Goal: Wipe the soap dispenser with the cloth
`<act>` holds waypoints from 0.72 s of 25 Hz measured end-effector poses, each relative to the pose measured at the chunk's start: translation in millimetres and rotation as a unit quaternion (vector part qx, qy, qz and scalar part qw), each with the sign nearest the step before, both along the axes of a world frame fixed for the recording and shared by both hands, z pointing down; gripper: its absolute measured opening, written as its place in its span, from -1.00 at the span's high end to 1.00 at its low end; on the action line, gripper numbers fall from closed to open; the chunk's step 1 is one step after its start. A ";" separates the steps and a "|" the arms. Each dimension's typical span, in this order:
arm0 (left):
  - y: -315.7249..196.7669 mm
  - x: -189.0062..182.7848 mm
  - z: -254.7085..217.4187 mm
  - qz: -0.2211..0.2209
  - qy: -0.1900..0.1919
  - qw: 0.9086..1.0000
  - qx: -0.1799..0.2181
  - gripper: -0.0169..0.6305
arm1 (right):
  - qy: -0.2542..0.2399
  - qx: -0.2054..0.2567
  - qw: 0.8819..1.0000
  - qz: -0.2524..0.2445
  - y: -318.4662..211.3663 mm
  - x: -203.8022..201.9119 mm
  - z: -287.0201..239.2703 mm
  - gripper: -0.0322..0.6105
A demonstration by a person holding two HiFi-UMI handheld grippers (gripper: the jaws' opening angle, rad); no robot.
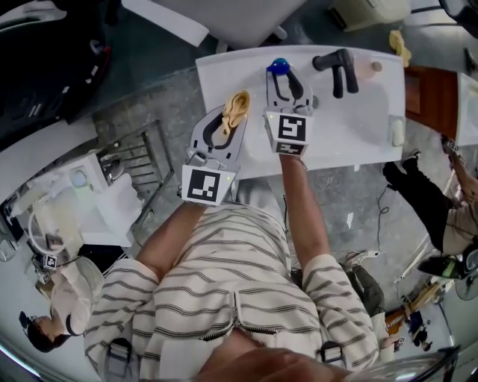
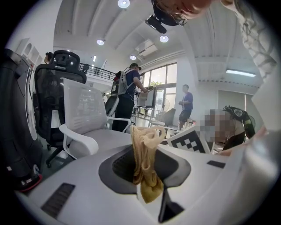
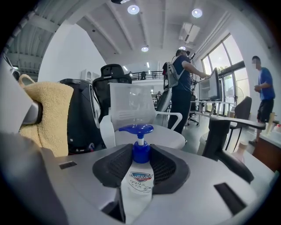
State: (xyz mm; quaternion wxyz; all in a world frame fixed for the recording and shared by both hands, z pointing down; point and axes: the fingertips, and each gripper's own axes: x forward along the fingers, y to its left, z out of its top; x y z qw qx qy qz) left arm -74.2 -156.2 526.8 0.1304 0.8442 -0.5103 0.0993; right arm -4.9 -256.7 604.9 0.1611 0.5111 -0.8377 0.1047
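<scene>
My left gripper [image 1: 230,119] is shut on a yellow cloth [image 1: 238,107], held over the near left edge of the white table [image 1: 351,134]. In the left gripper view the cloth [image 2: 148,176] hangs bunched between the jaws of that gripper [image 2: 144,154]. My right gripper [image 1: 287,80] stands just right of it, shut on the soap dispenser [image 1: 278,67]. The dispenser is a white bottle [image 3: 139,182] with a blue pump [image 3: 137,128], and the black pads of the right gripper [image 3: 141,165] hug its neck on both sides. The cloth [image 3: 47,114] shows at the left of the right gripper view.
A black handle-shaped object [image 1: 337,67] and a pale cup [image 1: 366,69] lie on the table's far right, and a small white item [image 1: 398,132] lies at its right edge. A white chair [image 1: 224,22] stands beyond the table and a metal rack [image 1: 142,164] to the left. People stand in the background.
</scene>
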 end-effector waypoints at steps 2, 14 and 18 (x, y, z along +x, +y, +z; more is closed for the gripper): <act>0.6 -0.9 -0.5 -0.001 -0.002 1.000 0.002 0.66 | -0.004 -0.003 1.000 0.003 0.2 0.2 -0.2 0.52; 5.2 -1.9 -0.3 0.000 -0.001 1.000 0.004 0.66 | -0.024 -0.006 1.000 0.001 6.9 4.7 -10.8 0.52; 7.4 -3.4 -3.4 0.000 0.001 1.000 0.006 0.67 | -0.037 -0.007 0.999 -0.004 11.3 7.8 -27.3 0.51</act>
